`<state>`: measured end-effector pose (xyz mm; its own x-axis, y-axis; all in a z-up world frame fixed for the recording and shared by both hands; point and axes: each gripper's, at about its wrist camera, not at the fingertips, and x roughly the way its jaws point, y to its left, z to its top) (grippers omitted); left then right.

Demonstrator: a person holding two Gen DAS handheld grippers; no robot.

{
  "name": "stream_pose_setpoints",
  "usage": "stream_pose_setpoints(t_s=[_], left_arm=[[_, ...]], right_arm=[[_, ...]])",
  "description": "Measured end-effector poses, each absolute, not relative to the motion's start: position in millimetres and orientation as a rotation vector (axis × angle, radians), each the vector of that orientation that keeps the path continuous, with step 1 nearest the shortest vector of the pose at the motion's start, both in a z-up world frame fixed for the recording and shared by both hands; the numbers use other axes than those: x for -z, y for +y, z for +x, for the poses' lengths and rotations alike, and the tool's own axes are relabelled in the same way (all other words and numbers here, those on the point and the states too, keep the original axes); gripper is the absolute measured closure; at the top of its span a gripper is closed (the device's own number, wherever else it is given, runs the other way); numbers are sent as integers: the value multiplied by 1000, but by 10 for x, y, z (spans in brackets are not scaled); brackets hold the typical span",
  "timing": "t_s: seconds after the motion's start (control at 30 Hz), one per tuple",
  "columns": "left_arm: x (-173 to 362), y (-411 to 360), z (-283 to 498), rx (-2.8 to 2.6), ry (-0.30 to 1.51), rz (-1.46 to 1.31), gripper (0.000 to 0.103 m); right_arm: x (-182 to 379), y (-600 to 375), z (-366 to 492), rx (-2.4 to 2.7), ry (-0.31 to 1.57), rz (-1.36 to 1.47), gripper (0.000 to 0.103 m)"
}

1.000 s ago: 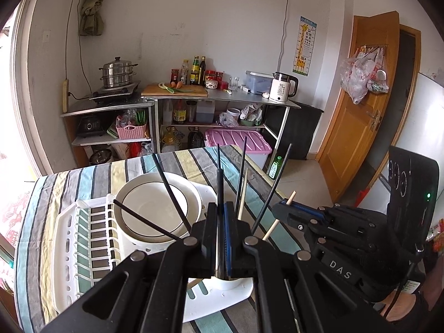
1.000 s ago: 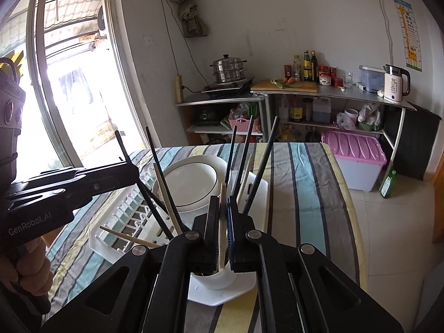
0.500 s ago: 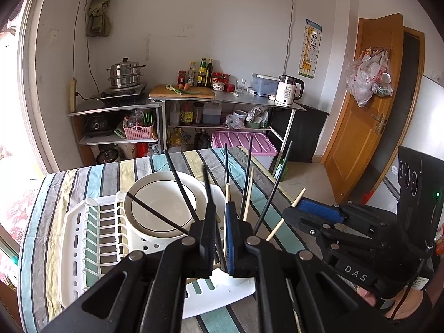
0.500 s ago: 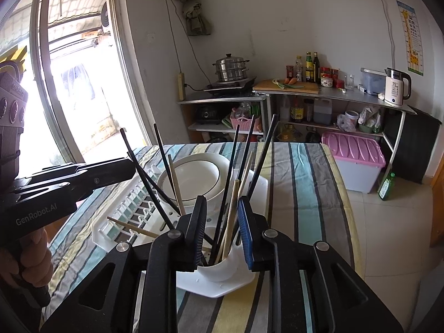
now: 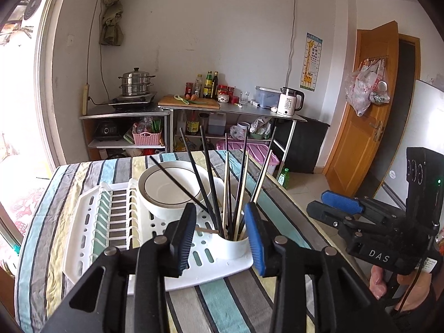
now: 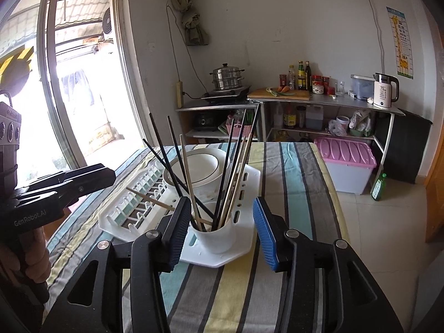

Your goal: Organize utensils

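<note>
A white utensil cup (image 5: pixel 231 245) (image 6: pixel 213 238) stands at the near corner of a white dish rack (image 5: pixel 91 222) (image 6: pixel 244 177). Several black and wooden chopsticks (image 5: pixel 211 177) (image 6: pixel 236 172) lean in it. One wooden chopstick (image 6: pixel 149 199) lies across the rack. My left gripper (image 5: pixel 220 236) (image 6: pixel 108 179) hangs just short of the cup, jaws opening, and its pads touch nothing. My right gripper (image 6: pixel 222 230) (image 5: pixel 333 208) is likewise drawn back, jaws opening, with the cup showing in the gap but free of the pads. A white bowl (image 5: pixel 169 191) (image 6: pixel 199 169) rests in the rack behind the cup.
The rack sits on a table under a striped cloth (image 5: pixel 77 172). Beyond it are metal shelves with a steamer pot (image 5: pixel 136 84), bottles and a kettle (image 5: pixel 290 102). A pink-lidded bin (image 6: pixel 347 163) and a green bottle (image 6: pixel 378 187) are on the floor, right.
Both grippers were shut on chopsticks over the cup, the left on a black one and the right on a wooden one. Both have let go, opened and pulled back; the chopsticks now stand in the cup.
</note>
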<state>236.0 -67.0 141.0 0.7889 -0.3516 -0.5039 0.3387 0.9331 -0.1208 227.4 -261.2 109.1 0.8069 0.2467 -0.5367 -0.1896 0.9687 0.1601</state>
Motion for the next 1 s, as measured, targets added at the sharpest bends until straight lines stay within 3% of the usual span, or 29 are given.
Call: stream_pose_setpoints(t_s=[0.4,1.0], left_arm=[[-930,-487,1521,306,542,-37,50],[-383,-351,610,205,530,-24,49]], right_arm=[[-812,-2449,1396,-195,582,77,48],[-380,-2139,509,-164,595,41,42]])
